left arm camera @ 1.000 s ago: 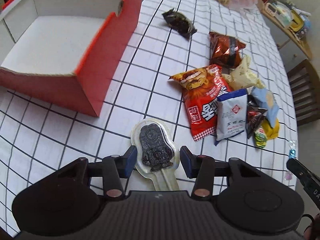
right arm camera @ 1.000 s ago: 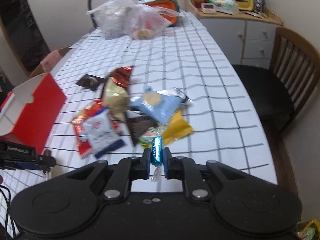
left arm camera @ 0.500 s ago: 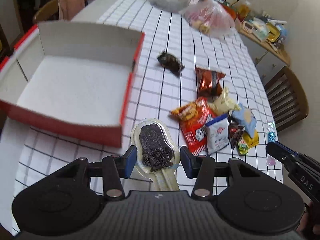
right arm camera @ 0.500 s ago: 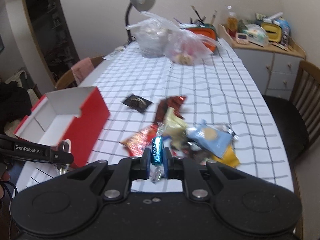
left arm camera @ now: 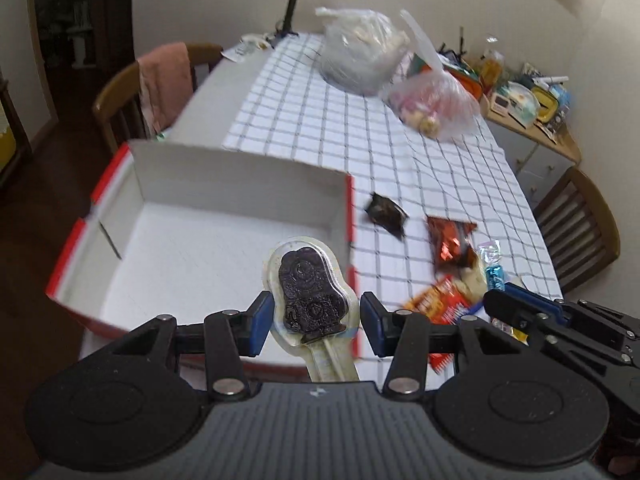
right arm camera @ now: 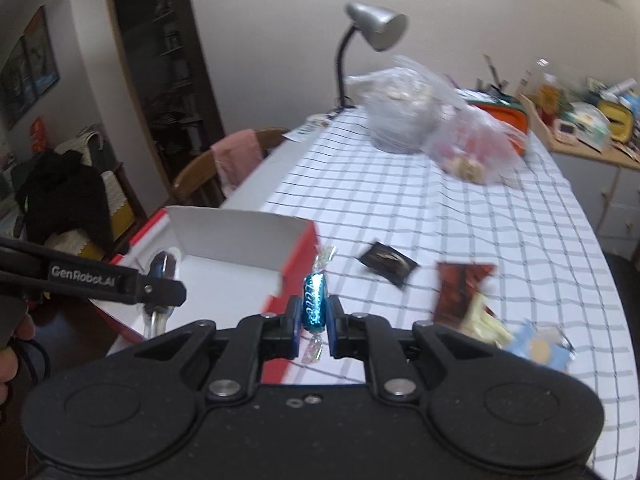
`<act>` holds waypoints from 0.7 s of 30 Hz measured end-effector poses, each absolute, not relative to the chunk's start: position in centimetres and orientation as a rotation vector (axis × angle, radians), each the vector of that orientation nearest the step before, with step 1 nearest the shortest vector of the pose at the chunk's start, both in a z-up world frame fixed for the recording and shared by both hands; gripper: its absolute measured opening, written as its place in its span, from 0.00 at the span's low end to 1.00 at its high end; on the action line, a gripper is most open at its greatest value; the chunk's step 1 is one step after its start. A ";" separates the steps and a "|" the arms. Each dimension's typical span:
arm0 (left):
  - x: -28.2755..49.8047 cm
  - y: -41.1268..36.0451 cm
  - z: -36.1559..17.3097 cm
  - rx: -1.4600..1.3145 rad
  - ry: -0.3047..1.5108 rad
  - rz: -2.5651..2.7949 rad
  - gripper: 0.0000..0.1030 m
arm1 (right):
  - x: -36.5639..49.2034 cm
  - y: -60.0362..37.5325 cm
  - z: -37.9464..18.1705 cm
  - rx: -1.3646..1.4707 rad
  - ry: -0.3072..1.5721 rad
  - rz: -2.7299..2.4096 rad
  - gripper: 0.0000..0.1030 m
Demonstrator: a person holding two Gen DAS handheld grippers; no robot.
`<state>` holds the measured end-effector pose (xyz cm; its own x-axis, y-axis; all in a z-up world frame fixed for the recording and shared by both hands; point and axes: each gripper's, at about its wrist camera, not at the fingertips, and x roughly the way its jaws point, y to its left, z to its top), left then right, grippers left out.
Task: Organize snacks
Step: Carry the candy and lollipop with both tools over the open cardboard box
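Observation:
My left gripper [left arm camera: 316, 322] is shut on a chocolate lollipop [left arm camera: 310, 294] in a clear blister pack and holds it over the near right corner of the open red box [left arm camera: 200, 240] with a white inside. My right gripper [right arm camera: 314, 320] is shut on a blue foil-wrapped candy [right arm camera: 315, 300] and holds it above the table by the box's right wall [right arm camera: 298, 252]. The right gripper and candy [left arm camera: 496, 274] also show at the right of the left wrist view. The left gripper [right arm camera: 160, 284] shows at the left of the right wrist view.
Loose snacks lie on the checked tablecloth right of the box: a dark packet [left arm camera: 386, 212], a brown-red packet [left arm camera: 450, 242], a red bag [left arm camera: 440, 304], a light blue packet [right arm camera: 538, 346]. Plastic bags [left arm camera: 360, 56] and a desk lamp [right arm camera: 374, 28] stand at the far end. Chairs flank the table.
Both grippers have risen and swung left toward the box with their snacks. The lollipop was over the tablecloth; now it is over the box's corner.

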<state>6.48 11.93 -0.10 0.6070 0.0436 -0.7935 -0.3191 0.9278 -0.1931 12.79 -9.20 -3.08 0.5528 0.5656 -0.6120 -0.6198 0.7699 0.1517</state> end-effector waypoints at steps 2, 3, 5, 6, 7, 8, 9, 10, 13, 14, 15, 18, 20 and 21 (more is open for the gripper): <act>6.7 13.4 0.1 -0.318 0.890 0.238 0.45 | 13.0 -7.4 -3.1 -0.096 0.694 0.718 0.11; 6.7 14.1 0.3 -0.309 0.887 0.246 0.45 | 13.1 -6.6 -3.2 -0.102 0.698 0.725 0.11; 7.0 15.5 0.5 -0.286 0.880 0.259 0.46 | 13.2 -4.8 -3.5 -0.114 0.709 0.737 0.11; 7.2 16.2 0.5 -0.274 0.879 0.267 0.46 | 13.3 -3.9 -3.7 -0.123 0.714 0.741 0.11; 7.5 16.9 0.5 -0.267 0.881 0.276 0.46 | 13.4 -3.1 -4.0 -0.130 0.720 0.745 0.11; 7.8 17.6 0.4 -0.263 0.885 0.284 0.46 | 13.6 -2.2 -4.3 -0.136 0.731 0.748 0.11; 8.1 18.4 0.2 -0.258 0.890 0.294 0.46 | 13.8 -1.4 -4.6 -0.138 0.742 0.753 0.11; 8.4 19.1 -0.1 -0.255 0.895 0.303 0.46 | 14.1 -0.6 -5.0 -0.142 0.753 0.757 0.11; 9.1 20.8 -0.8 -0.237 0.913 0.308 0.46 | 14.7 1.8 -6.1 -0.169 0.779 0.767 0.11; 9.4 21.3 -1.1 -0.227 0.919 0.315 0.46 | 14.8 2.5 -6.5 -0.176 0.791 0.771 0.11; 9.8 21.8 -1.4 -0.211 0.928 0.319 0.46 | 15.0 3.1 -6.9 -0.182 0.804 0.777 0.11; 10.9 23.3 -2.5 -0.174 0.961 0.316 0.46 | 15.6 5.0 -8.1 -0.209 0.835 0.786 0.11; 11.7 24.2 -3.4 -0.155 0.991 0.303 0.46 | 15.9 6.2 -9.0 -0.233 0.855 0.793 0.11; 12.1 24.6 -4.0 -0.147 1.003 0.302 0.46 | 16.0 6.7 -9.4 -0.241 0.871 0.795 0.11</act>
<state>12.10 24.57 -3.99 0.5007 0.1816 -0.8464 -0.3154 0.9488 0.0170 16.03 6.69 -9.43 0.3842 0.5239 -0.7602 -0.7095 0.6944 0.1200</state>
